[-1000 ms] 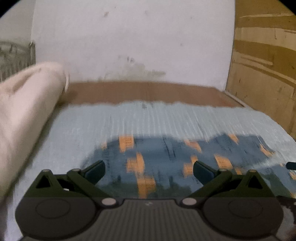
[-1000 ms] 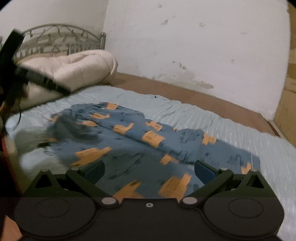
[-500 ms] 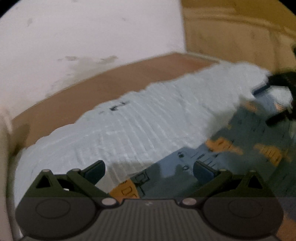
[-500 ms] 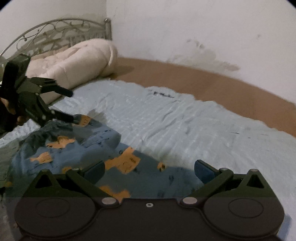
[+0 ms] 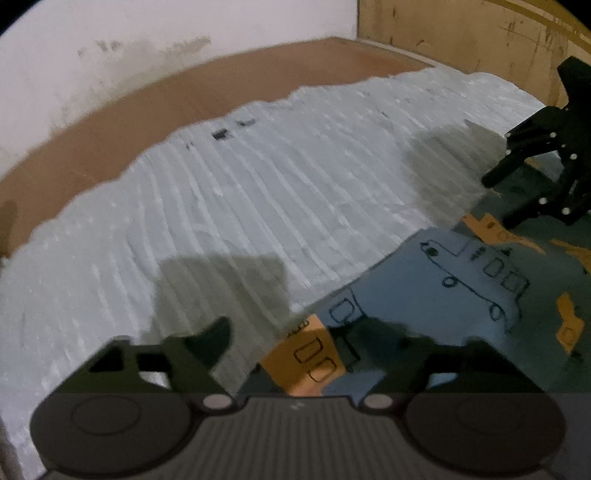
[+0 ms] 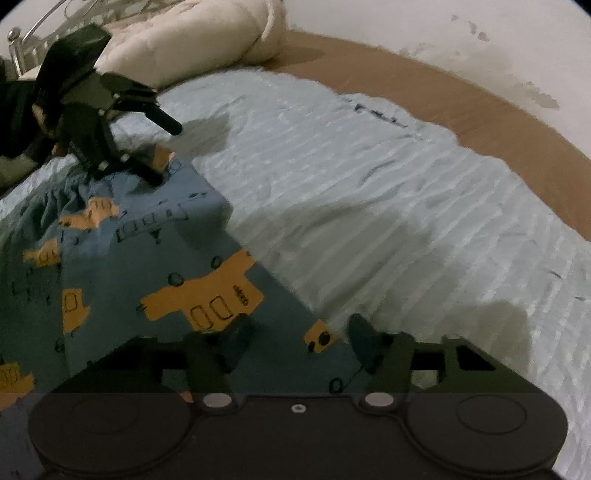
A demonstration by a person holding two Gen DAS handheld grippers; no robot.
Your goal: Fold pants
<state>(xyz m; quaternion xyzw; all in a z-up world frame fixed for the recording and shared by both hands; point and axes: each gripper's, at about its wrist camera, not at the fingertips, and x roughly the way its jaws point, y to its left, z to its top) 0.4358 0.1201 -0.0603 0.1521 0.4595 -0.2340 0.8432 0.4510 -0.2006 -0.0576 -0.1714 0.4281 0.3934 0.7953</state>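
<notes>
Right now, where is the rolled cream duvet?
In the right wrist view, the rolled cream duvet lies top left by the metal headboard, beyond the left gripper.

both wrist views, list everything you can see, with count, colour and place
blue cotton pants with orange vehicle print: one, blue and orange, spread on the bed sheet, one edge under both hand-held grippers
pale blue ribbed bed sheet: one, light blue, covering the mattress
brown board: one, brown, between the sheet and the wall
cream rolled quilt: one, cream, at the head of the bed
metal headboard: one, silver, behind the quilt
white stained wall: one, white, behind the bed
wooden panel: one, tan, at the foot end
left hand-held gripper: one, dark, jaws just been closing, pants edge between them
right hand-held gripper: one, dark, jaws just been closing over the pants edge
</notes>
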